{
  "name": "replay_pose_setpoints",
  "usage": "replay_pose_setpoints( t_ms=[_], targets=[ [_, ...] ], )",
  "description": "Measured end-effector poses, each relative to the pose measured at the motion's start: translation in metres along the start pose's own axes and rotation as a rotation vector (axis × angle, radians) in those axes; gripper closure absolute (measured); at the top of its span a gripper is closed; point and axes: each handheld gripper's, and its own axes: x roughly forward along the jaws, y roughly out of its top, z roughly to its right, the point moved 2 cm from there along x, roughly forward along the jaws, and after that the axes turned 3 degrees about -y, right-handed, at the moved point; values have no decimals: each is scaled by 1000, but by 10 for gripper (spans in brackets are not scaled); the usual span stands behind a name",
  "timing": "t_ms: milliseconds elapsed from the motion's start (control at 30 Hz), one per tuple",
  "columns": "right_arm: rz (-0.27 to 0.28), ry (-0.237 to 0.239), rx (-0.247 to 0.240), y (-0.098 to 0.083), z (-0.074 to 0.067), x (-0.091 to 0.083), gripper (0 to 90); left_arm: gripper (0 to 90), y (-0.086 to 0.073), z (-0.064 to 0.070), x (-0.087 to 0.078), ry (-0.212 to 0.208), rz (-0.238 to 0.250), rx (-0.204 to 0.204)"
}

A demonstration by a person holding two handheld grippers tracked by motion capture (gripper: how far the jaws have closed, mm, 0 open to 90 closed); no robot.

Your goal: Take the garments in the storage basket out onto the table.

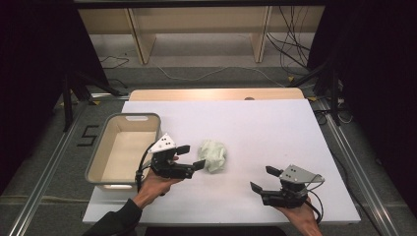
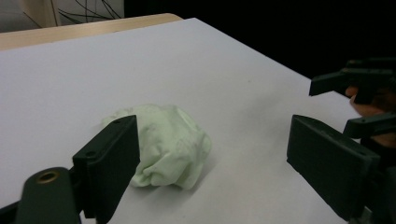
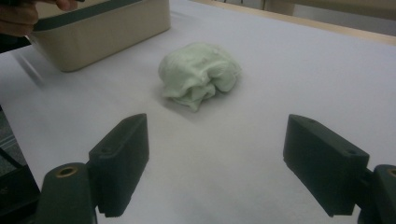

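Both grippers have their jaws wide apart and hold nothing. Left gripper (image 1: 191,156) is just beside the green cloth (image 1: 213,155); right gripper (image 1: 266,179) is farther from it. Bin (image 1: 100,156) sits past the left gripper.
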Motion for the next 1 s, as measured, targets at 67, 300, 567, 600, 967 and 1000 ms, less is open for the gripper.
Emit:
replay_pose_setpoints(
  t_ms=[67, 300, 567, 600, 967, 1000],
  targets=[
    [-4, -3, 2, 0, 0, -1, 231, 164, -3, 1, -3, -10, 10, -6],
    [-7, 0, 8, -1, 1, 0, 229, 161, -10, 7, -13, -3, 31, 31],
    [-6, 3, 13, -1, 1, 0, 229, 158, -17, 7, -21, 15, 39, 45],
    [-10, 0, 14, -1, 1, 0, 229, 158, -18, 8, -23, 16, 42, 39],
    [-13, -1, 11, -1, 0, 0, 228, 150, -26, 10, -31, 21, 30, 28],
    [-15, -1, 10, -1, 0, 0, 228, 150, -26, 11, -30, 22, 29, 31]
  ],
)
